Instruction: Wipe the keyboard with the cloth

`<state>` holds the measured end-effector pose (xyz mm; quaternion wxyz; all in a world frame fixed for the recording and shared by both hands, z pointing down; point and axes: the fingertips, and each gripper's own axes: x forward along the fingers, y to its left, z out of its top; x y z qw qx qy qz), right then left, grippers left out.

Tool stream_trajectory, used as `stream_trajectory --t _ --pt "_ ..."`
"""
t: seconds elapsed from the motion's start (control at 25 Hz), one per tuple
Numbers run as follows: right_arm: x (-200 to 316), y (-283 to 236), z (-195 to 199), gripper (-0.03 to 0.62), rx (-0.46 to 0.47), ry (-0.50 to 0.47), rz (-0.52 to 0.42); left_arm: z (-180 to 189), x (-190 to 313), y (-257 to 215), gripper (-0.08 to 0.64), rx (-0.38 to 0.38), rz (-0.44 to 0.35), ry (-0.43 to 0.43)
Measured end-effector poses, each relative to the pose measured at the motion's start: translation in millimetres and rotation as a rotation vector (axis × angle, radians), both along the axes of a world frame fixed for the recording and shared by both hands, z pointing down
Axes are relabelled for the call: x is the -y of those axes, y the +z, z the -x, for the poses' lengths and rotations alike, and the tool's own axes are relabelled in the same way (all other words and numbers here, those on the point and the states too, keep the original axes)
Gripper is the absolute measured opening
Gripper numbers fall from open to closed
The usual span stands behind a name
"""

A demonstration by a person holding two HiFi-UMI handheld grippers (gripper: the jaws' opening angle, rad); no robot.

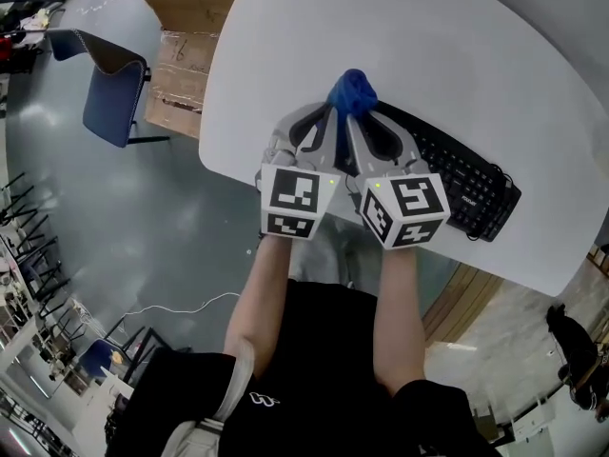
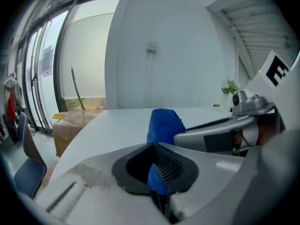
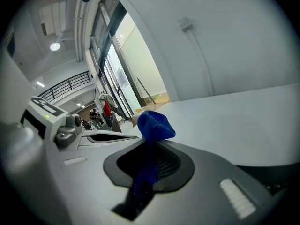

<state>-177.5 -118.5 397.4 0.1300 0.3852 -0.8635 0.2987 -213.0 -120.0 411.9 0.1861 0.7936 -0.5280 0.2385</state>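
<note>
— Where's the cloth [image 1: 352, 91]?
— Bunched over the keyboard's [image 1: 457, 179] left end. My left tongs [image 2: 154, 149] and right tongs [image 3: 150, 146] both pinch it.
— Which way next?
— Rightward, I think: the keyboard's length runs that way across the surface [image 1: 533, 84], nearer my right tongs.

A white, round-edged table [image 1: 428, 46] carries a black keyboard [image 1: 471, 187] lying near its close edge.

The blue cloth [image 1: 352, 91] was bunched into a wad, pinched in both the left tongs [image 1: 330, 112] and the right tongs [image 1: 354, 114], at the 10 o'clock end of the black keyboard [image 1: 466, 184]. The keyboard lay flat on the white desk [image 1: 495, 55], slanting toward 4 o'clock.
</note>
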Motion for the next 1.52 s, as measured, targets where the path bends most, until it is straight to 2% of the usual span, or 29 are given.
stream_trajectory --t 0.16,0.32,0.68,1.52 --pt "0 6 -10 0.04 0.002 0.038 0.025 -7 0 7 -0.014 0.016 0.034 0.026" --pt "-4 15 -19 0.04 -0.006 0.091 0.057 -16 0 18 -0.014 0.074 0.085 0.073" --pt "-12 27 -43 0.041 0.003 0.174 0.066 -39 1 21 -0.014 0.091 0.074 0.115" --pt "-30 26 -102 0.04 -0.045 0.261 0.073 -104 -15 25 -0.014 0.099 0.088 0.235"
